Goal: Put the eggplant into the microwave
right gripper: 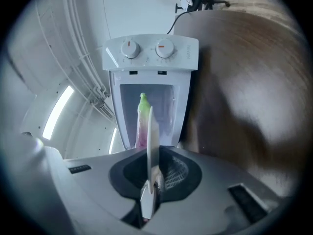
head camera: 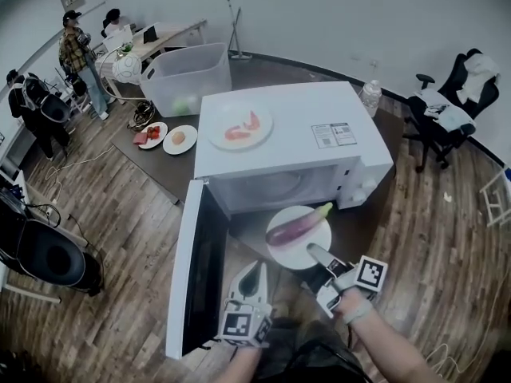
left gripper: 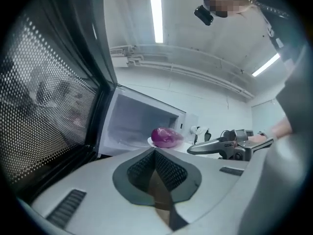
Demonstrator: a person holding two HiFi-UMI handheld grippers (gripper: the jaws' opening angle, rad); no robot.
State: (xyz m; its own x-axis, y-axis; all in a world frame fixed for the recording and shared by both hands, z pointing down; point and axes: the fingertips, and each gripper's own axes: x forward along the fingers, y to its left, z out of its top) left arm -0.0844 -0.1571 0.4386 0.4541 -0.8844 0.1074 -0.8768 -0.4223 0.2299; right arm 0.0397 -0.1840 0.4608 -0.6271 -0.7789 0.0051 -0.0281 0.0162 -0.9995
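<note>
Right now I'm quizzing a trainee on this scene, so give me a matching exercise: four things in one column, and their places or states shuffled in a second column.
Things:
1 eggplant
2 door
3 pink food
4 bottle

Places or states:
A swung open
B on top of the microwave
C on the plate gripped by the right hand-held gripper
D beside the microwave, at the head view's right

Pairs: 1-C; 2-A; 3-B; 4-D

The microwave cavity [head camera: 275, 187] stands open ahead; its swung-out door [head camera: 198, 270] walls off the left side.
</note>
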